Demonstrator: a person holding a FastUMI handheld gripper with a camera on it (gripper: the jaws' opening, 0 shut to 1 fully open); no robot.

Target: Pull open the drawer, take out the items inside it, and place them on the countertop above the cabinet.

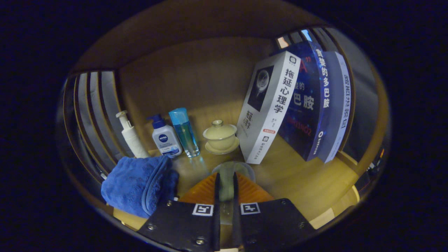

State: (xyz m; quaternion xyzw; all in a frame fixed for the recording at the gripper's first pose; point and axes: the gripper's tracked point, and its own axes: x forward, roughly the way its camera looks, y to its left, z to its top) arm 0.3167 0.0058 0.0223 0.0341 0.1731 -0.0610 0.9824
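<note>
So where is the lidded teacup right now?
In the gripper view, the lidded teacup stands on its saucer beyond the gripper, between the blue-capped bottle and the leaning white book.

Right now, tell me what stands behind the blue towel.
Behind the blue towel stand a white pump bottle, a white bottle with a blue cap and a clear blue bottle. The towel hides the pump bottle's base. The gripper pinches a clear item.

Gripper (226,189) with two black, angular mounting plates, each fixed by small silver screws at the corners. One square black-and-white marker tag on each plate. Ribbed, wedge-shaped fingers (206,190) beyond, tapering forward, set close together with a narrow gap.
</note>
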